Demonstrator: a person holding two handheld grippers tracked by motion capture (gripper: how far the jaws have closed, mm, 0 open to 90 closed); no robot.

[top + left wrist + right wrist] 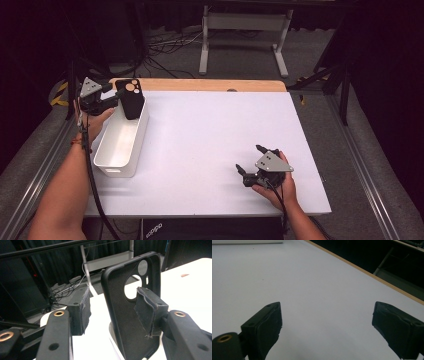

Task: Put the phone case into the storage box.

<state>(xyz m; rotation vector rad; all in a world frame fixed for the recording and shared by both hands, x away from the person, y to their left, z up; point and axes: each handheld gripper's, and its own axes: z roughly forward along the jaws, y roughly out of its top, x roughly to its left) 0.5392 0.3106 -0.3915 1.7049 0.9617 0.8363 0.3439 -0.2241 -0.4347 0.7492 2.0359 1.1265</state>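
Observation:
A black phone case (131,99) with round camera cut-outs stands upright at the far end of a white bin (116,159) on the table's left. My left gripper (114,98) is level with it, jaws on either side of the case (120,315). A clear gap separates the left pad (80,311) from the case. The right pad (147,311) sits over the case's inner face, so the left gripper (113,308) is open. My right gripper (249,158) rests low over the white table near its front right, open with nothing between its jaws (327,325).
The white tabletop (210,130) has a wooden strip (200,85) along its far edge. Metal rails run along both sides of the table. Beyond the far edge stand a white frame (245,30) and loose cables (165,47) on the floor.

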